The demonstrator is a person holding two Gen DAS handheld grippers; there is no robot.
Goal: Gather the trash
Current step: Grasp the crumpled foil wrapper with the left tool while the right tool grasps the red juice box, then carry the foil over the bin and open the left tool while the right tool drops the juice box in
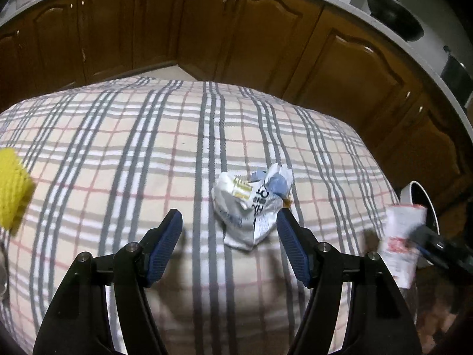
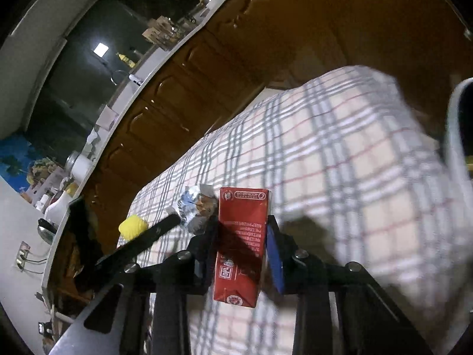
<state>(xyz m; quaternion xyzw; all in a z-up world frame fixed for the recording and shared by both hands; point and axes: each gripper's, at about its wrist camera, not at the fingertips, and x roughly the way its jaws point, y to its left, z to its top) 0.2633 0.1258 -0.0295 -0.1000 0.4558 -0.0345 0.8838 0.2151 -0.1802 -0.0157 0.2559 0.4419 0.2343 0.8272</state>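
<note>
Two tools are in my view, one per hand. My left tool stands with its jaws spread apart and nothing pressed between its blue pads. It points down at the desk, which is covered by a plaid cloth in beige, grey and red.

Item 1, crumpled wrapper: white and blue, with printed lettering. It lies on the cloth just ahead of the left tool, nearer the right-hand pad, and I cannot tell whether that fingertip touches its edge. In the right wrist view the same wrapper lies beyond the right tool, ahead and to its left.

Item 2, red carton: my right tool is clamped on it. Both pads press its narrow sides, and the carton stands roughly upright between them, clear of the cloth. In the left wrist view the carton appears blurred, to the right of the left tool, held by the right tool.

Item 3, white bin: its rim sits off the desk edge, just behind the carton as the left tool sees it. In the right wrist view the bin lies ahead and to the far right.

A yellow knitted object rests on the cloth well to the left of the left tool. Brown cabinet doors stand beyond the desk.
</note>
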